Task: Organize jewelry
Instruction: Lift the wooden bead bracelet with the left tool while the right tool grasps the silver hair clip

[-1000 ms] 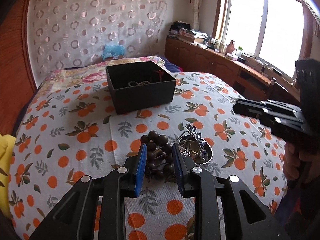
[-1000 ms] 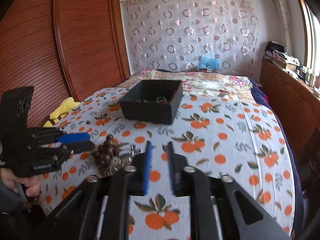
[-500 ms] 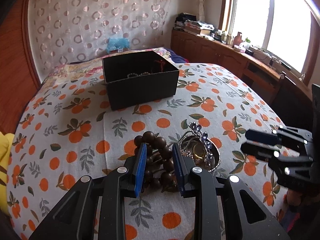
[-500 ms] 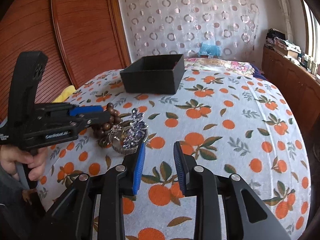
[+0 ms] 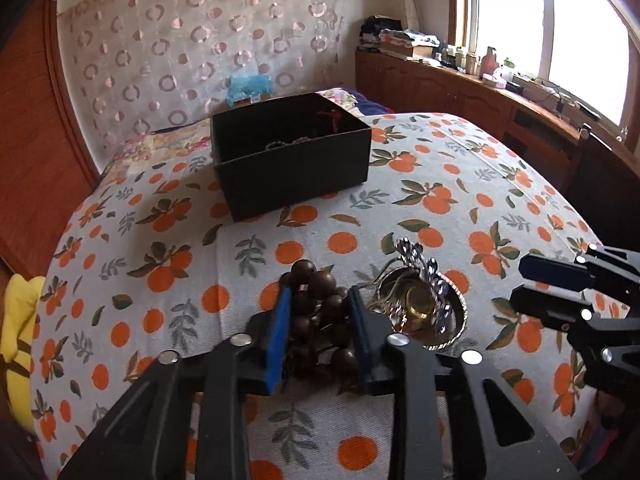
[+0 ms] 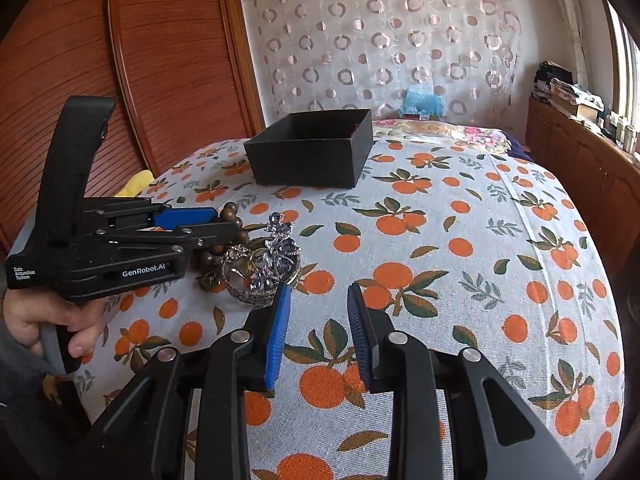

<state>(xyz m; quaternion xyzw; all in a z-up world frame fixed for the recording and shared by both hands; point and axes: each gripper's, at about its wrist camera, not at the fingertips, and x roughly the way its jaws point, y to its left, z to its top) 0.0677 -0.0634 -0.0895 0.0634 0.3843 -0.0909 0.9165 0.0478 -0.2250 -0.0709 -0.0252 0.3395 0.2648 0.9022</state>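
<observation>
Left wrist view: the left gripper (image 5: 319, 322) brackets the wooden bead bracelet (image 5: 318, 304) — contact unclear. Right gripper (image 6: 318, 326) spread, empty. Far black box (image 5: 292, 158) holds some pieces; near silver dish (image 5: 424, 314) remains.

The beads (image 5: 320, 312) lie partly behind the left gripper (image 5: 318, 312) – whether its jaws touch them cannot be told. The box (image 6: 308, 160) hides its contents in the right view; in the left, they are too small to name. The dish (image 6: 256, 280) holds a tangle – separate pieces unclear.
</observation>
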